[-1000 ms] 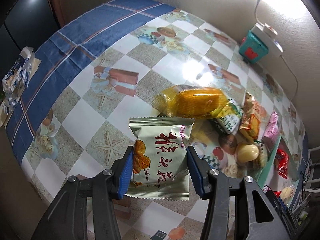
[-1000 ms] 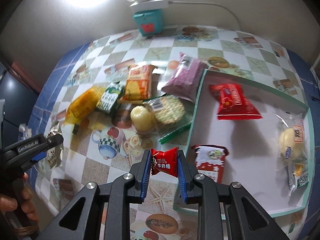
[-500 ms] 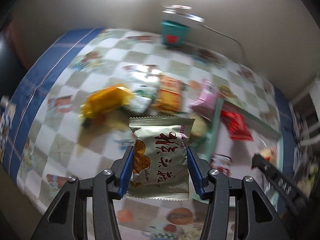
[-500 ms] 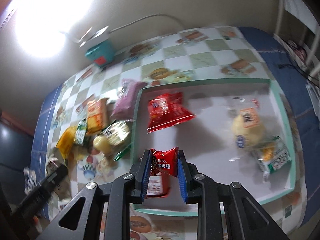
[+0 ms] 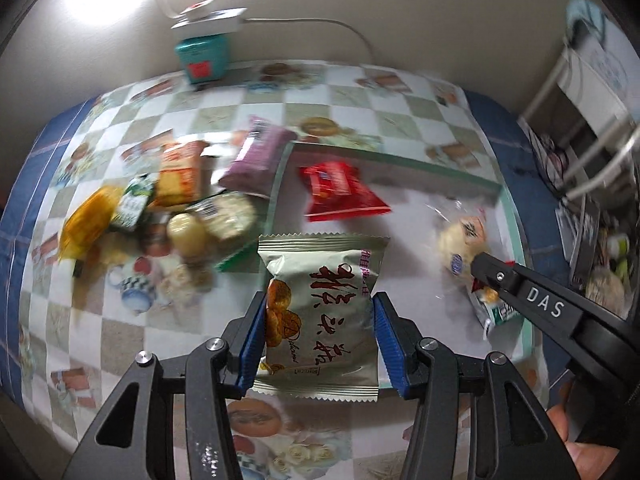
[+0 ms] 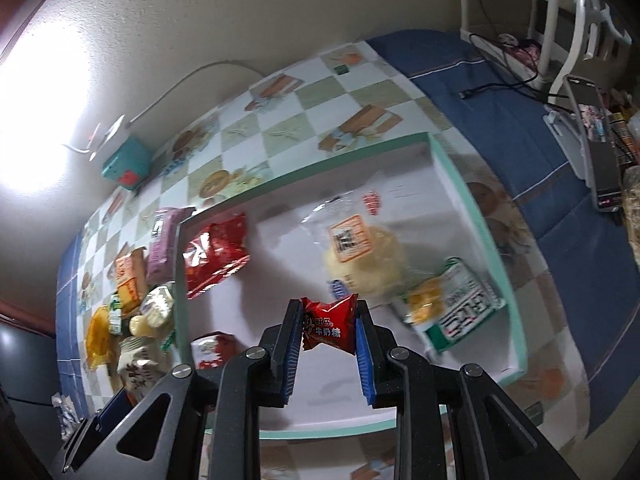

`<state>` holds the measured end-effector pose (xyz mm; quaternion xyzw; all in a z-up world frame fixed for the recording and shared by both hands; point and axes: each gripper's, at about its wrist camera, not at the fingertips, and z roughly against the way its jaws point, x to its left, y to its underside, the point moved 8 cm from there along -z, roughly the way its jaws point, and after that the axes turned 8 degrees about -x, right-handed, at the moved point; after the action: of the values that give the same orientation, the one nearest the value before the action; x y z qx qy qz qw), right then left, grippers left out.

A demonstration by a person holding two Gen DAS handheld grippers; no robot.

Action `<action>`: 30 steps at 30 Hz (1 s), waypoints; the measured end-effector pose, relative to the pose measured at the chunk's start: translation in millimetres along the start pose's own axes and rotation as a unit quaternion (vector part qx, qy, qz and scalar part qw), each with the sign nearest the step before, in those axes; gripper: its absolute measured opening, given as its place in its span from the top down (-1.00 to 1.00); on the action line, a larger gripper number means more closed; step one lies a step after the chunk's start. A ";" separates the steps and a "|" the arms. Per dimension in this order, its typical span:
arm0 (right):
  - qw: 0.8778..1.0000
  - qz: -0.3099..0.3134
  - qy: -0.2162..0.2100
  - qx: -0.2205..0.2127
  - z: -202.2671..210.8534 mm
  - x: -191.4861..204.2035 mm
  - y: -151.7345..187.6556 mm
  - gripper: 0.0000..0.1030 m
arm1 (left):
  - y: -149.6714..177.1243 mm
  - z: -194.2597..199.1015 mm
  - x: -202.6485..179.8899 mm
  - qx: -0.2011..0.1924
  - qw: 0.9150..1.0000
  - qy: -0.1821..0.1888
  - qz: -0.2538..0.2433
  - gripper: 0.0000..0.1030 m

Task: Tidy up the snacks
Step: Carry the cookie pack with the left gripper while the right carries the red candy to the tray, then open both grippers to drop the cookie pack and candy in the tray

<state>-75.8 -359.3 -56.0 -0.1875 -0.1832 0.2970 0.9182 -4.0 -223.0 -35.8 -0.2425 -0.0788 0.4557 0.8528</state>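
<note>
Left wrist view: left gripper [image 5: 320,332] partly open but clamped on a pale green foil snack packet with red lettering [image 5: 320,312], blue pads pressing both long edges, packet upright between the jaws. Beyond it at twelve o'clock, a shallow white tray with mint-green rim [image 5: 516,220], already holding a red crinkled snack bag [image 5: 340,192] and a clear-wrapped pale bun [image 5: 460,240]. At ten o'clock, outside the tray on the chequered tablecloth [image 5: 120,340], a loose heap of unsorted snacks: purple pouch [image 5: 256,160], orange biscuit pack [image 5: 178,178], yellow wrapped cake [image 5: 86,216]. At three o'clock, the other black gripper arm crossing in.

Right wrist view: right gripper [image 6: 329,330] closed right down on a small red twist-wrapped candy [image 6: 330,326], held above the tray floor [image 6: 280,272]. Green-and-white packet [image 6: 460,308] at two o'clock, red bag at ten.

Likely best done by lowering each item close to a bare patch of tray floor before releasing, well clear of the bun and the rim, and keeping the two grippers apart so neither knocks the other's load
</note>
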 end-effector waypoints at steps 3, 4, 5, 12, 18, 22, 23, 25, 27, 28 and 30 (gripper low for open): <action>1.000 0.002 0.002 0.004 -1.6 -3.8 1.6 0.47 | 2.9 -8.4 -8.5 0.008 1.000 -0.002 -0.018 -0.04; 1.000 0.003 0.002 0.006 -2.5 -4.1 2.2 0.47 | 3.9 -10.8 -9.5 0.011 1.000 -0.001 -0.018 -0.04; 1.000 0.005 0.002 0.008 -3.5 -3.7 3.4 0.47 | 5.6 -14.7 -9.5 0.017 1.000 -0.001 -0.018 -0.04; 0.998 0.025 0.021 0.060 -30.3 -4.1 26.6 0.42 | 8.3 -28.5 0.0 0.030 0.999 -0.013 -0.007 -0.04; 0.996 0.024 0.038 0.077 -39.1 -10.9 33.8 0.42 | 10.0 -34.9 -2.1 0.038 0.999 -0.008 -0.008 -0.05; 0.995 0.022 0.054 0.080 -40.4 -14.3 35.6 0.03 | 9.1 -35.5 3.9 0.041 0.999 -0.026 -0.007 -0.25; 0.995 0.021 0.061 0.079 -41.1 -16.2 34.8 -0.07 | 8.7 -35.5 7.5 0.042 0.999 -0.029 -0.002 -0.34; 0.995 0.015 0.062 0.078 -41.0 -18.3 33.7 -0.26 | 8.5 -35.9 12.3 0.046 0.999 -0.025 0.010 -0.41; 0.995 0.013 0.056 0.078 -40.5 -17.0 33.5 -0.32 | 7.8 -36.2 16.8 0.048 0.998 -0.026 0.019 -0.42; 0.995 0.017 0.056 0.077 -39.6 -16.3 33.5 -0.38 | 7.4 -35.9 19.5 0.049 0.998 -0.029 0.022 -0.42; 0.995 0.025 0.055 0.076 -39.4 -13.1 33.8 -0.43 | 6.1 -34.3 23.7 0.048 0.998 -0.032 0.028 -0.46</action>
<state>-84.2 -351.2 -108.3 -0.1376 -0.1049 0.3220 0.9308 17.3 -212.5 -70.6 -0.1887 -0.0776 0.4900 0.8475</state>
